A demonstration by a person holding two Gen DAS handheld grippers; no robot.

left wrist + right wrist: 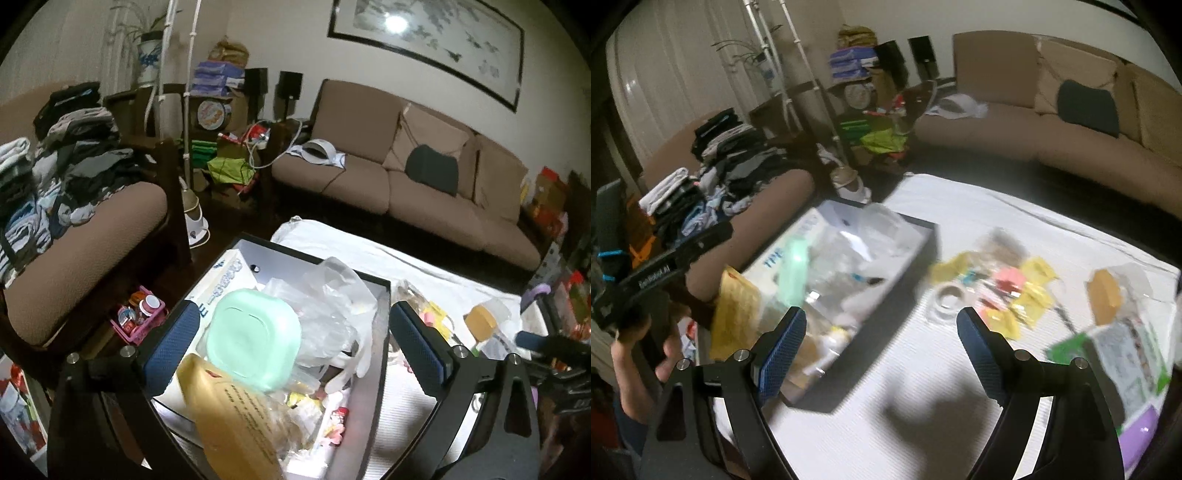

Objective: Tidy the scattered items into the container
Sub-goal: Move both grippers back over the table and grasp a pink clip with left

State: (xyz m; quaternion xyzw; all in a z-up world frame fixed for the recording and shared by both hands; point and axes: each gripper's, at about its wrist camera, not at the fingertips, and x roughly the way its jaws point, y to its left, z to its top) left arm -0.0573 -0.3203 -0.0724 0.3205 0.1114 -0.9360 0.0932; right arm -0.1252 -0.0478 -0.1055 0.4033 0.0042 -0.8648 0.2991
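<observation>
A black-walled box (380, 332) (923, 243) sits on the white-covered table. It holds a mint green lid (255, 339), clear plastic bags (332, 295), a tan envelope (236, 417) and small packets. My left gripper (291, 347) is open and empty, hovering just above the box. My right gripper (881, 350) is open and empty above the table by the box's right wall. Scattered to its right lie yellow and pink packets (1015, 291), a tape roll (949, 295), an orange-brown item in clear wrap (1104, 295) and a green-and-white packet (1126, 362).
A brown sofa (406, 184) runs along the far wall. An armchair (92, 236) piled with clothes stands left of the table. A pink basket (140, 321) of small jars sits on the floor beside it. The right wrist view is motion-blurred.
</observation>
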